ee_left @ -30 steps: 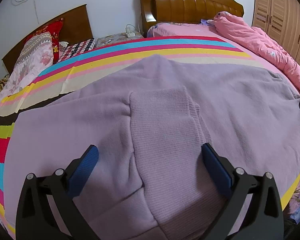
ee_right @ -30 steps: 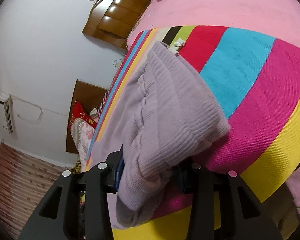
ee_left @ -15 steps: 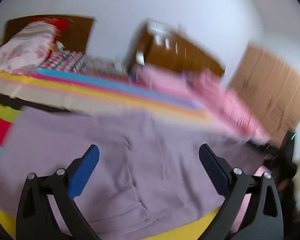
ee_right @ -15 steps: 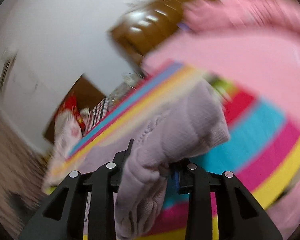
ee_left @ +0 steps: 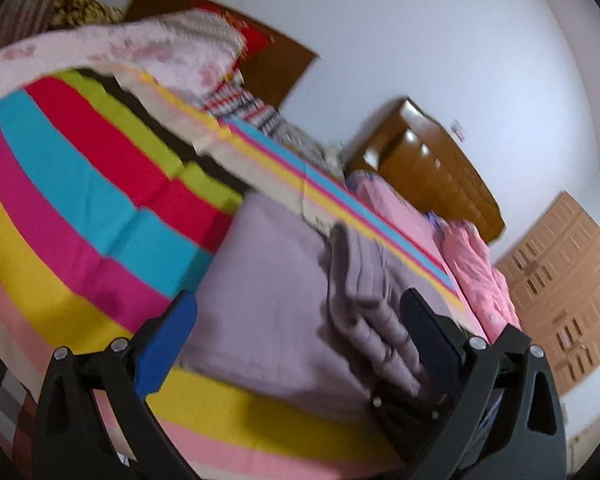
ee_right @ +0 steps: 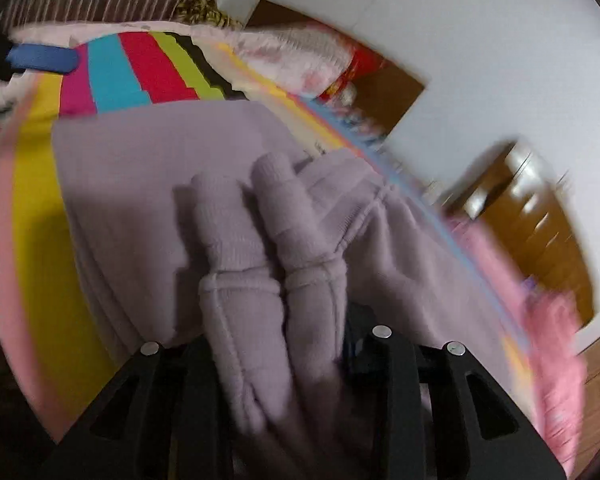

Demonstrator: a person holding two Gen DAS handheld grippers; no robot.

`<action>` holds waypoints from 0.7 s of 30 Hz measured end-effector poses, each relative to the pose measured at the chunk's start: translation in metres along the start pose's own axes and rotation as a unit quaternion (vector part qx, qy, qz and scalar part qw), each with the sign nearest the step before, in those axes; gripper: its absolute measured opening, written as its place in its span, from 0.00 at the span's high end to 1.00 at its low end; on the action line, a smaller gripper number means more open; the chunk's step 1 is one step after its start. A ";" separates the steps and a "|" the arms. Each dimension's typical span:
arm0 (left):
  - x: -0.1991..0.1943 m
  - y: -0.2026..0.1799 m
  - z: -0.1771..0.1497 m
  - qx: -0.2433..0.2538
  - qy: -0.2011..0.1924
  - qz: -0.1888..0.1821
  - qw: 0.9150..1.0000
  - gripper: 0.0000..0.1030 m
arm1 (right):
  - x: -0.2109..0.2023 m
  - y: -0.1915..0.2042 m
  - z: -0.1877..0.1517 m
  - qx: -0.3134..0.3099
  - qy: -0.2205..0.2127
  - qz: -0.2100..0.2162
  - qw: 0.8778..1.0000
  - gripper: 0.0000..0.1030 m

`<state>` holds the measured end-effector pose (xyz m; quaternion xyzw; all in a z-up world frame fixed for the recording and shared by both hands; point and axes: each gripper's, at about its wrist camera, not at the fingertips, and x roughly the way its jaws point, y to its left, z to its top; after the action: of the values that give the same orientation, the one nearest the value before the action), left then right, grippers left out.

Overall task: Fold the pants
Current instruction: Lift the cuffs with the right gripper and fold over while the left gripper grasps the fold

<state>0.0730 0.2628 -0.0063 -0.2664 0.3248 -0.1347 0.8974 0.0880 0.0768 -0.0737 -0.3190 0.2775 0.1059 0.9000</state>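
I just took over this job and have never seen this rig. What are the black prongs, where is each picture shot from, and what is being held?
There is no robot arm: a person holds a two-finger gripper in each hand, and a fisheye camera on each looks forward along its fingers. The black prongs are those fingers.

In the left wrist view, the left gripper stands open, its blue pads apart and nothing between them. In the right wrist view, the right gripper is shut on bunched ribbed ends of the lilac knit pants.

The pants lie partly spread on the bright striped bedspread, with the gripped part lifted over them. Behind are a floral pillow, a pink quilt and a wooden headboard. Both pictures are blurred, so fine details stay unclear.
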 end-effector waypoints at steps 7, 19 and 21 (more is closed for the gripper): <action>0.060 -0.006 -0.003 -0.059 0.124 -0.172 0.975 0.02 | -0.026 -0.011 -0.012 0.020 -0.066 -0.031 0.997 0.73; 0.161 -0.056 -0.003 -0.059 0.277 -0.170 0.944 0.02 | -0.029 0.005 -0.011 -0.037 -0.065 -0.081 0.994 0.70; 0.161 -0.059 -0.002 -0.052 0.275 -0.167 0.945 0.03 | -0.031 0.004 -0.013 -0.041 -0.060 -0.072 0.995 0.65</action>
<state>0.1887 0.1467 -0.0563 -0.3155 0.5165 -0.3337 0.7227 0.0554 0.0716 -0.0665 -0.3675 0.1945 0.0715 0.9066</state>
